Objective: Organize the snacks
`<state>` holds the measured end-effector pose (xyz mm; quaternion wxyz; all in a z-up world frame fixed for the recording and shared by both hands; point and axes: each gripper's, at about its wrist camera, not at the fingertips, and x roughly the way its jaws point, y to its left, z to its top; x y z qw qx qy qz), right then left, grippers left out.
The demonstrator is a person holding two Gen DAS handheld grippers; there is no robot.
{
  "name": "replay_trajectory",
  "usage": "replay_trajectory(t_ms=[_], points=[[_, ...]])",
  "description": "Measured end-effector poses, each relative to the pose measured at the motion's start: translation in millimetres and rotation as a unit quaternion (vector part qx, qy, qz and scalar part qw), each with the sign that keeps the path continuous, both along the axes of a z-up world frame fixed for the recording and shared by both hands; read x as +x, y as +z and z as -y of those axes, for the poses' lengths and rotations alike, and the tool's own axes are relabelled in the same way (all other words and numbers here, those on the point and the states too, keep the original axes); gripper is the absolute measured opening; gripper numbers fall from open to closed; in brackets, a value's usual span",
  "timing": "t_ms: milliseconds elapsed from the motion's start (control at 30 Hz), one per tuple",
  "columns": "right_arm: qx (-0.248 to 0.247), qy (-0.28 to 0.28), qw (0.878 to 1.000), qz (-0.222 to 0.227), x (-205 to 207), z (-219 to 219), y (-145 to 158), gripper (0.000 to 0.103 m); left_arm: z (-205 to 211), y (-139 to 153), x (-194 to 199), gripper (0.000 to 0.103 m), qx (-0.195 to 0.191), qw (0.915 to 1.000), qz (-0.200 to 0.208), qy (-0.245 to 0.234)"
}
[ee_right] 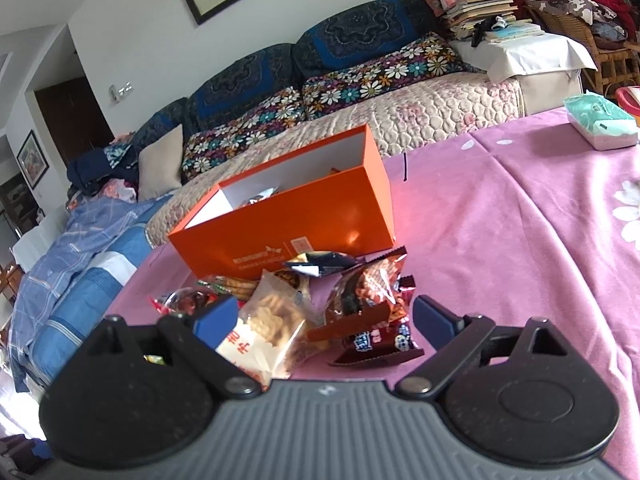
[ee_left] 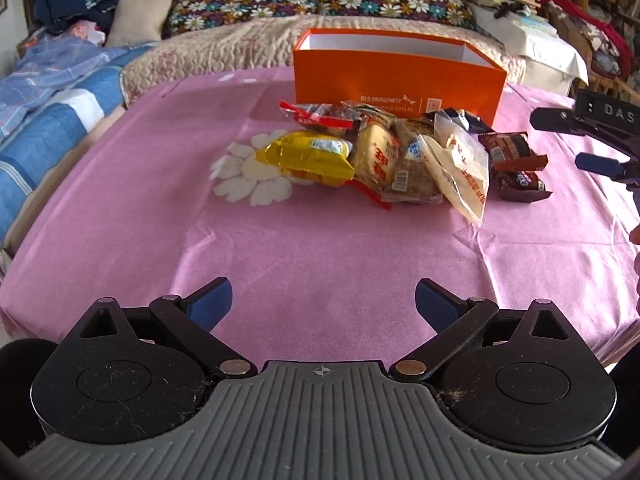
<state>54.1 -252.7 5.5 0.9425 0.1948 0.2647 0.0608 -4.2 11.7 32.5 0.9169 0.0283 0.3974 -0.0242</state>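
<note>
An open orange box (ee_left: 396, 80) stands at the far side of the pink tablecloth; it also shows in the right wrist view (ee_right: 288, 232), with a few packets inside. A heap of snack packets lies in front of it: a yellow packet (ee_left: 308, 156), a clear cracker bag (ee_left: 460, 168) and brown chocolate packets (ee_left: 516, 160). My left gripper (ee_left: 323, 305) is open and empty, well short of the heap. My right gripper (ee_right: 325, 322) is open, its jaws on either side of the brown packets (ee_right: 368, 300) and the cracker bag (ee_right: 268, 328). It also shows in the left wrist view (ee_left: 576, 140).
A sofa with floral cushions (ee_left: 320, 4) runs behind the table. A teal tissue pack (ee_right: 600, 124) lies at the far right of the cloth. Stacked books (ee_right: 480, 4) and shelves stand at the back right. A blue blanket (ee_left: 48, 112) lies left.
</note>
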Motion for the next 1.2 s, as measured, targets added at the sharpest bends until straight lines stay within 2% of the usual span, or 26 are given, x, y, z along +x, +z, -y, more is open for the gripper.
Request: replay_trajectory(t_ms=[200, 367, 500, 733, 1200], points=[[-0.025, -0.01, 0.999, -0.022, 22, -11, -13, 0.094, 2, 1, -1, 0.078, 0.006, 1.0, 0.004, -0.004], [-0.017, -0.021, 0.998, -0.053, 40, -15, -30, 0.094, 2, 0, 0, 0.079, 0.012, 0.9999, 0.004, -0.005], [-0.015, -0.013, 0.998, -0.053, 39, -18, -32, 0.094, 2, -3, 6, 0.08, 0.015, 0.9999, 0.003, -0.005], [-0.014, -0.015, 0.999, -0.047, 35, -12, -33, 0.094, 4, -10, 32, 0.08, 0.025, 0.9997, 0.003, -0.002], [-0.024, -0.014, 0.998, -0.061, 50, -14, -41, 0.094, -6, -15, 94, 0.08, 0.02, 0.9998, -0.001, 0.004]])
